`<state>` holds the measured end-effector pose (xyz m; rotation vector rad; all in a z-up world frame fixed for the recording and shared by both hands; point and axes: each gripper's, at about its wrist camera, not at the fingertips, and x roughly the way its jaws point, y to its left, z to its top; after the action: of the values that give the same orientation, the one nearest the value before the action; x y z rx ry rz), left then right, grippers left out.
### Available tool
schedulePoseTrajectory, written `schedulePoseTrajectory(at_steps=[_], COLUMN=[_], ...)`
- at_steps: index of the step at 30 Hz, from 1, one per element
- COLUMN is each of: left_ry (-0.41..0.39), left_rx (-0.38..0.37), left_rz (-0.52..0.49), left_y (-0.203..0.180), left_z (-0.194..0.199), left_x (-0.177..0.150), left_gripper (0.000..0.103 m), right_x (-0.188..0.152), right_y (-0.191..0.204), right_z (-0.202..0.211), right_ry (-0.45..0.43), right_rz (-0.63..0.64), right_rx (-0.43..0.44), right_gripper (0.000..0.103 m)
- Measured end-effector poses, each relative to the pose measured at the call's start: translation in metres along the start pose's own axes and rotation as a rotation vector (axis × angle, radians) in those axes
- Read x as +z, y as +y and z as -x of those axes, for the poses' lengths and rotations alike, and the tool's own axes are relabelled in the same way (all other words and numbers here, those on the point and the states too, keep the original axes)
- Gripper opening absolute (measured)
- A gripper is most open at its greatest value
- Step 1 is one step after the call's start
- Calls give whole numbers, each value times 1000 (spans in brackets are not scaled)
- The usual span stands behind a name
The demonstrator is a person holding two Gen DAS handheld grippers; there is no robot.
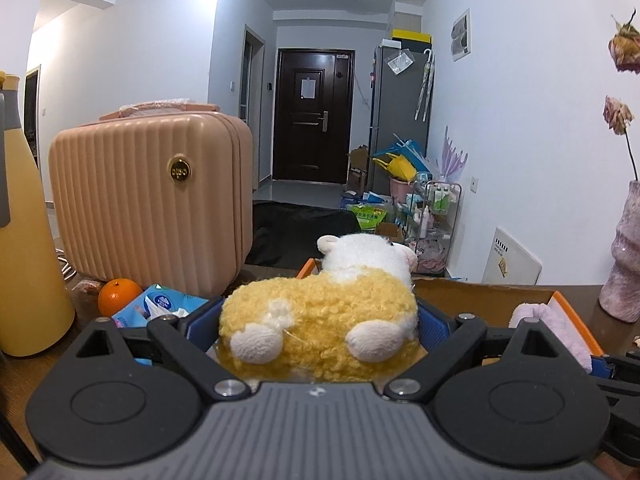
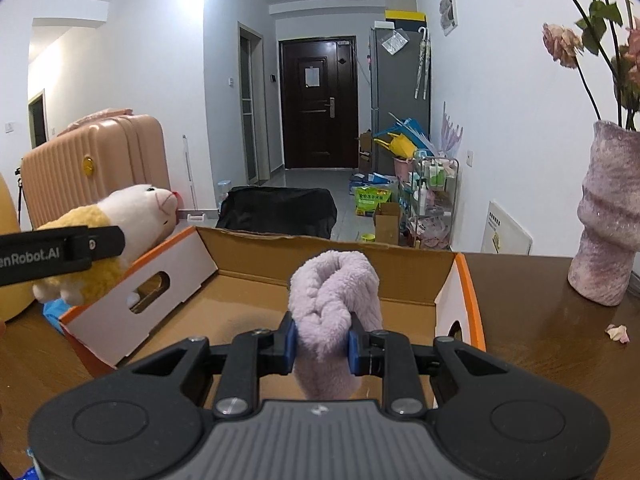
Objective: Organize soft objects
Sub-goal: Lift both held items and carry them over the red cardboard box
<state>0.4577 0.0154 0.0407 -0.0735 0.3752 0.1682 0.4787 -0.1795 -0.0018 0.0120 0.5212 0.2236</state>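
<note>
My left gripper (image 1: 318, 322) is shut on a yellow and white plush sheep (image 1: 320, 320), held above the table at the left edge of an open cardboard box (image 1: 480, 300). The sheep also shows in the right wrist view (image 2: 132, 220), pinched by the left gripper's finger (image 2: 80, 248) beside the box's left flap. My right gripper (image 2: 322, 346) is shut on a rolled lilac fluffy cloth (image 2: 334, 304), held over the box's open inside (image 2: 248, 308). The cloth's end shows in the left wrist view (image 1: 556, 320).
A pink ribbed suitcase (image 1: 152, 204) stands on the table at the left, with an orange (image 1: 118, 296), a blue tissue pack (image 1: 160, 306) and a yellow bottle (image 1: 28, 260) near it. A mottled pink vase with dried roses (image 2: 608, 216) stands to the right of the box.
</note>
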Motion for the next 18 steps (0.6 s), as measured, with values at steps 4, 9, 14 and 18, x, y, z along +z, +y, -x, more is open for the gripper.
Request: schedulePoseTrajectory(at_steps=[4, 9, 14, 18], left_ry=[1, 2, 14, 9], left_rx=[15, 28, 28, 35], left_rz=[-17, -38, -40, -54], left_y=[-1, -4, -3, -5], left_z=[-7, -15, -23, -26], left_x=[-4, -13, -20, -24], left_gripper=[96, 96, 96, 96], right_x=[-5, -9, -11, -11], right_y=[-2, -3, -4, -3], right_z=[-5, -9, -13, -18], right_ry=[13, 17, 22, 30], right_rz=[-14, -30, -35, -27], right_rx=[-10, -9, -7, -7], right_gripper=[24, 24, 24, 24])
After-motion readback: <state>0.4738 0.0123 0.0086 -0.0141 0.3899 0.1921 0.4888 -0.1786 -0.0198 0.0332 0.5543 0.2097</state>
